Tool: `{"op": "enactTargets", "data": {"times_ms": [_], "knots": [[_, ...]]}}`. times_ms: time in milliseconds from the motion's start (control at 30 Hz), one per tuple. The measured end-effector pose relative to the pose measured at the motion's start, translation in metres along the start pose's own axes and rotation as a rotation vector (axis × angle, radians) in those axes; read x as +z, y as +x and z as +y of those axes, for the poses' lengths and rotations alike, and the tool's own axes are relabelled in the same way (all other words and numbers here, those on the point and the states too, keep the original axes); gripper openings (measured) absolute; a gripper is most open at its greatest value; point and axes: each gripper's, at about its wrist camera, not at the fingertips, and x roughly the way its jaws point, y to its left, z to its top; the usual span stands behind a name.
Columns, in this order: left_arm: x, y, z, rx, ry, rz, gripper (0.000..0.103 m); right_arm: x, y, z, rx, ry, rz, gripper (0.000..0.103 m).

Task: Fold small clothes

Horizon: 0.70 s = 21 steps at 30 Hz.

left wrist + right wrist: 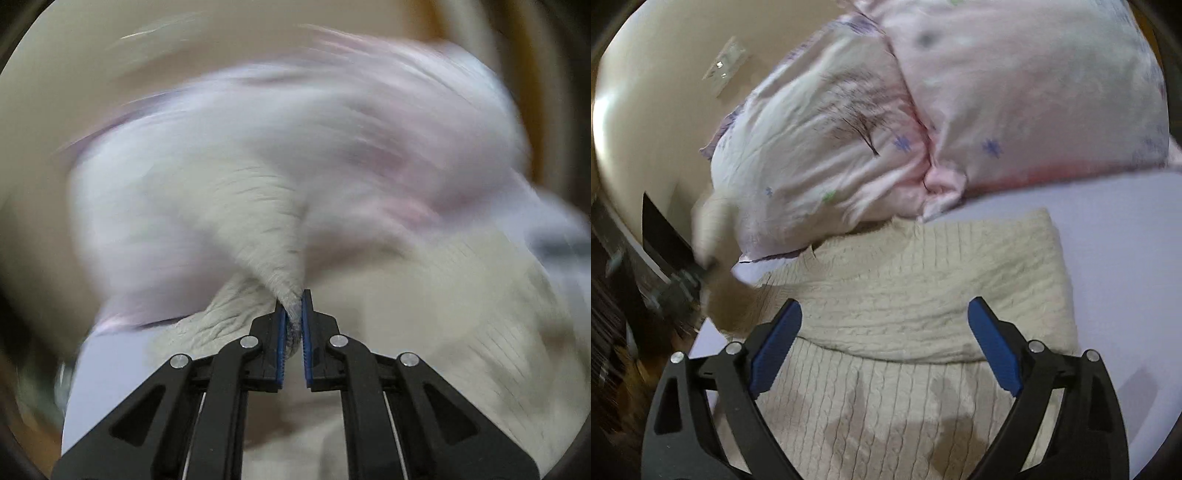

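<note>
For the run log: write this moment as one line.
left hand-held gripper: shut on sweater | right hand-held gripper: open, above sweater | sweater: partly folded on sheet | pillows: behind

Two pink floral pillows (923, 122) on lilac sheet (1115, 236), cream wall (665, 92) behind.

Lilac-sheeted bed (1115, 236) under cream sweater (923, 280), floral pillows (1015, 92).

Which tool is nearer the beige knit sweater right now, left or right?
Left. The left tool is shut on a bunched piece of the beige knit sweater, touching it. The right tool is open above the sweater's folded body, gripping nothing.
</note>
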Motion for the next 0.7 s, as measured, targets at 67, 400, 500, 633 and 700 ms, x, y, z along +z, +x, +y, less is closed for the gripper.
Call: {"op": "enactTargets", "data": {"times_ms": [67,400,500,633,700], "knots": [[-0.017,0.025,-0.077,-0.076,0.218,0.081,0.008,-0.001,0.007,-0.012,0.02,0.053,0.032,0.091],[-0.061,-0.05,0.04,-0.099,-0.175,0.07,0.041,-0.002,0.018,-0.053,0.012,0.203,0.116,0.053],[-0.092,-0.071,0.083,-0.043,-0.295,0.119,0.046,-0.008,0.021,-0.052,-0.021,0.182,0.138,0.053],[-0.134,-0.079,0.113,-0.064,-0.45,0.198,0.053,-0.005,0.03,-0.042,-0.056,0.108,0.132,0.007],[-0.149,-0.08,0.114,-0.093,-0.499,0.226,0.054,0.008,0.021,-0.035,-0.082,0.071,0.041,0.006]]}}
